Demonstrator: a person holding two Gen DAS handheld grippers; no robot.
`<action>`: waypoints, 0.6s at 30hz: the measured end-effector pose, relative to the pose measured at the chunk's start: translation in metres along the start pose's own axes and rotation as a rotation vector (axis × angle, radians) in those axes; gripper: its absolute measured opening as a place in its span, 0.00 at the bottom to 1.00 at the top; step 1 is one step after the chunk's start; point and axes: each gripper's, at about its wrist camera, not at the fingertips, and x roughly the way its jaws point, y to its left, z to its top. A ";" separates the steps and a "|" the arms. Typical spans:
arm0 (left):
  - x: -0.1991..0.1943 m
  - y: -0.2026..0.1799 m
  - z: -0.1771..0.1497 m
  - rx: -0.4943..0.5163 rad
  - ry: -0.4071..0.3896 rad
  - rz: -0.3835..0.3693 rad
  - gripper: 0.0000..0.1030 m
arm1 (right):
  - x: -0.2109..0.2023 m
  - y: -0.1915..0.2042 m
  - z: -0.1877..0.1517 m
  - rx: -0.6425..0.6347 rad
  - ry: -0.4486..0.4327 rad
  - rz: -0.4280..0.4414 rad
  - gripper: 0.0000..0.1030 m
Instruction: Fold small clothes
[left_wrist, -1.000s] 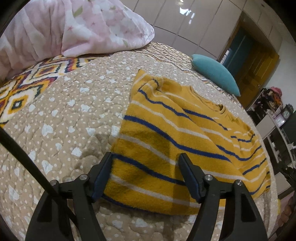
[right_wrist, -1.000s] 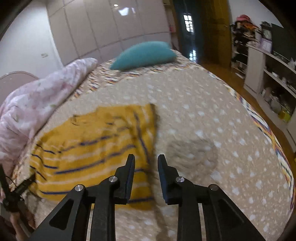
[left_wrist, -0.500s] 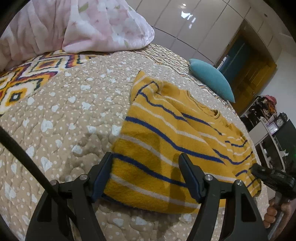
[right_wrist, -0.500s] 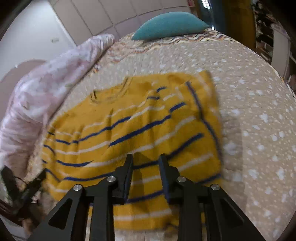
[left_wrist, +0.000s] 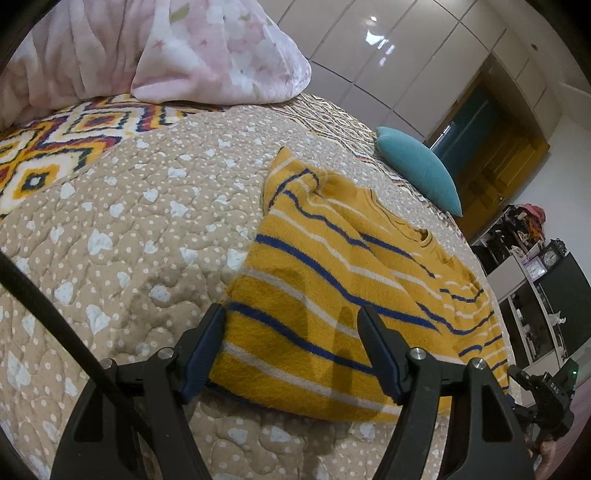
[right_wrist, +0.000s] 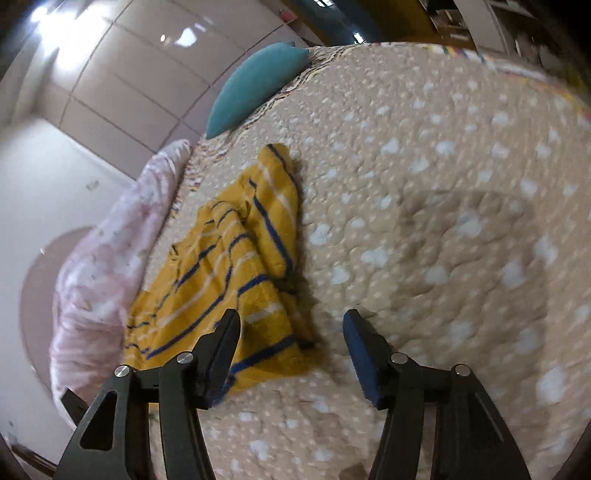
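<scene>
A small yellow sweater (left_wrist: 332, 280) with blue and white stripes lies on the beige dotted bedspread (left_wrist: 129, 229), its sides folded in. My left gripper (left_wrist: 291, 332) is open and empty, its jaws astride the sweater's near hem, just above it. In the right wrist view the sweater (right_wrist: 236, 266) lies left of centre. My right gripper (right_wrist: 291, 332) is open and empty, over the sweater's near right corner. That view is motion-blurred. The right gripper also shows in the left wrist view (left_wrist: 543, 391) at the lower right.
A pink floral duvet (left_wrist: 166, 48) is piled at the bed's far left, beside a patterned blanket (left_wrist: 55, 147). A teal pillow (left_wrist: 417, 166) lies beyond the sweater. White wardrobe doors (left_wrist: 388, 55) and shelves (left_wrist: 535, 295) stand past the bed.
My right gripper has opened from nearly shut and swung to the sweater's right corner. The left gripper has barely moved and stays open.
</scene>
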 end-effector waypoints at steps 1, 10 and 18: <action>0.000 0.000 0.000 -0.001 0.000 -0.001 0.70 | 0.004 0.003 0.001 0.010 -0.006 0.024 0.65; -0.010 0.006 0.001 -0.051 -0.006 -0.017 0.71 | 0.043 0.040 0.016 -0.026 0.070 -0.051 0.20; -0.067 0.072 0.024 -0.226 -0.104 0.027 0.71 | 0.034 0.215 -0.002 -0.466 -0.024 -0.108 0.13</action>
